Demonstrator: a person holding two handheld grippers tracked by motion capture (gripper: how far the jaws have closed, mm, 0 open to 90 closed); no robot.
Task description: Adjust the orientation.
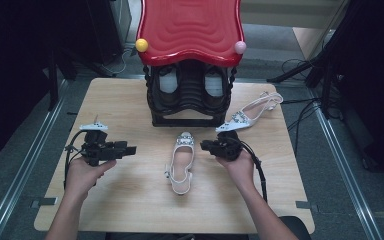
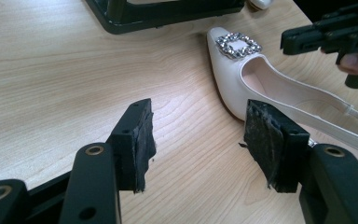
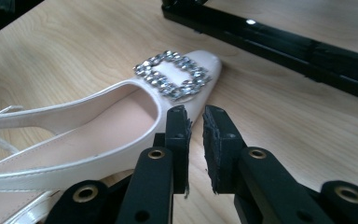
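A white slingback shoe [image 1: 181, 162] with a rhinestone buckle [image 3: 175, 74] lies in the middle of the table, toe toward the rack. My left gripper [image 1: 125, 149] hovers left of it with its jaws wide apart and nothing between them [image 2: 198, 121]; the shoe [image 2: 235, 91] lies just beyond its right jaw. Close to the shoe's toe on the right is my right gripper [image 1: 207, 146]. Its jaws [image 3: 196, 116] stand nearly together with a thin gap, empty, beside the shoe's edge [image 3: 102, 126]. A second white shoe [image 1: 250, 114] lies at the back right.
A black shoe rack [image 1: 190, 95] with a red wavy top [image 1: 190, 27] stands at the table's back centre, with dark shoes inside. Its base bar [image 3: 284, 42] runs just beyond the shoe's toe. The wooden table [image 1: 130, 200] ends at metal rails on both sides.
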